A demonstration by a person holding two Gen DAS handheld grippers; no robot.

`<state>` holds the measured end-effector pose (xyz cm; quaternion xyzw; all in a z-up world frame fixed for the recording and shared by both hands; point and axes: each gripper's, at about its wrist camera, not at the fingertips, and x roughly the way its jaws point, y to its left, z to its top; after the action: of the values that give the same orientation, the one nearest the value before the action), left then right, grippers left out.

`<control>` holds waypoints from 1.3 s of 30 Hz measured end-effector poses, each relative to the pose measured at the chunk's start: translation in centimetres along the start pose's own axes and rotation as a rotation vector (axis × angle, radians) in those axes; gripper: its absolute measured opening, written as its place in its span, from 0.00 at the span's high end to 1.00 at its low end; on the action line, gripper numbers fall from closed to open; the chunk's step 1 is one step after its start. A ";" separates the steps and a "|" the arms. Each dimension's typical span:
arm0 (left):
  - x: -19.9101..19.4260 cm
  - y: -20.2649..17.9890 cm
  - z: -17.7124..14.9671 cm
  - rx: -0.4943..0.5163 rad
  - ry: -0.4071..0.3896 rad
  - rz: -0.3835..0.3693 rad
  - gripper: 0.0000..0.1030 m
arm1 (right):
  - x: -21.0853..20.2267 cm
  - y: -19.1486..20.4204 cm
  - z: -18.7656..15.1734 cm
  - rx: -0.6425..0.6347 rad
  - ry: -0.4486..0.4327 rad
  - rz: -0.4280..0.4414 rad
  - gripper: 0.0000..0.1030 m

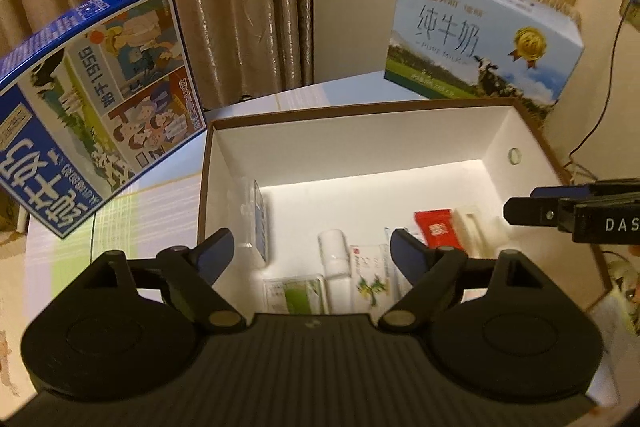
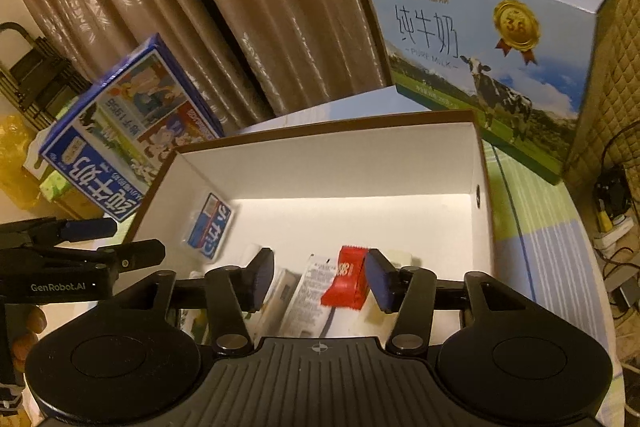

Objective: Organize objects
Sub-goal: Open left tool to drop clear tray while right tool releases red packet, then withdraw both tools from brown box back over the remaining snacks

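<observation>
A white box with a brown rim (image 1: 360, 111) (image 2: 320, 129) stands open on the table. Inside lie a blue and white pack (image 1: 262, 227) (image 2: 210, 227), a white tube (image 1: 334, 259), a green and white packet (image 1: 296, 293), a red packet (image 1: 434, 227) (image 2: 346, 283) and a white block (image 1: 476, 227). My left gripper (image 1: 312, 251) hangs open over the near part of the box, holding nothing. My right gripper (image 2: 320, 277) is open above the box. The red packet lies close to its right finger, and the pads do not press it. Each gripper shows at the edge of the other's view.
A dark blue milk carton box (image 1: 92, 107) (image 2: 120, 139) leans at the left of the white box. A light blue milk case (image 1: 480, 39) (image 2: 480, 47) stands behind it on the right. Curtains hang at the back. A power strip and cables (image 2: 612, 223) lie at the far right.
</observation>
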<state>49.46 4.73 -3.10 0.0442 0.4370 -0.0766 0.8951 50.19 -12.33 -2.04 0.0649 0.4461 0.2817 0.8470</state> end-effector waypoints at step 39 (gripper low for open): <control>-15.6 -7.5 -12.6 -0.188 -0.001 -0.015 0.15 | -15.6 1.0 -10.8 0.000 -0.031 0.009 0.37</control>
<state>28.85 0.68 1.36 -0.0433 0.4419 -0.0418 0.8950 34.26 -21.33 3.12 0.0715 0.4328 0.2845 0.8524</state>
